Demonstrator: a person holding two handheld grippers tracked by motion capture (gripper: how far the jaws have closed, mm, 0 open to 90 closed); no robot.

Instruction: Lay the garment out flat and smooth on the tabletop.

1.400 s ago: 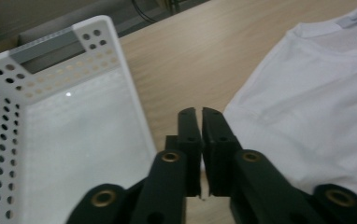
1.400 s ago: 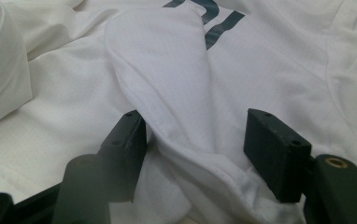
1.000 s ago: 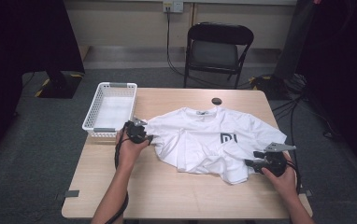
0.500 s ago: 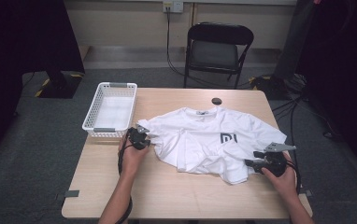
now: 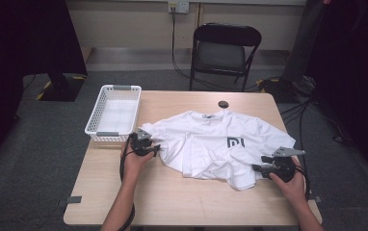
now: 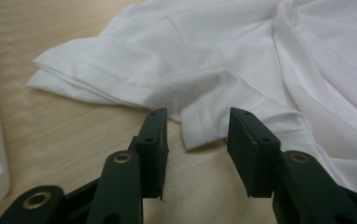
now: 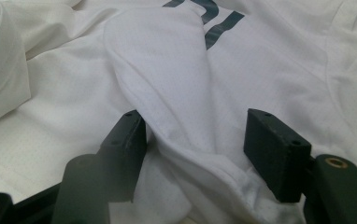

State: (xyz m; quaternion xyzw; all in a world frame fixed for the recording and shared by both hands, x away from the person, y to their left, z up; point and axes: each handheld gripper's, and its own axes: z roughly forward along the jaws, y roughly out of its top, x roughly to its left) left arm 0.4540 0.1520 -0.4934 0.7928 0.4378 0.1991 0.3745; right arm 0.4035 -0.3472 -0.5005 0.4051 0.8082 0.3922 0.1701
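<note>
Two grippers at white shirt on table. Our left gripper jaws just opened, hem corner between, not pinched. Our right gripper half open around fold, ready to lift; squeeze unclear.

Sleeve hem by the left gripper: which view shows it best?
The left gripper view: the sleeve hem lies close up between open jaws, stitching clear. In the high view it sits small beside the left gripper. The right gripper view shows other shirt folds.

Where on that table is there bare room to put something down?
The near strip of the table between the two forearms, below the white T-shirt, is bare. So is the far edge beside the small black disc. The white basket is empty. The middle is crowded with shirt.
</note>
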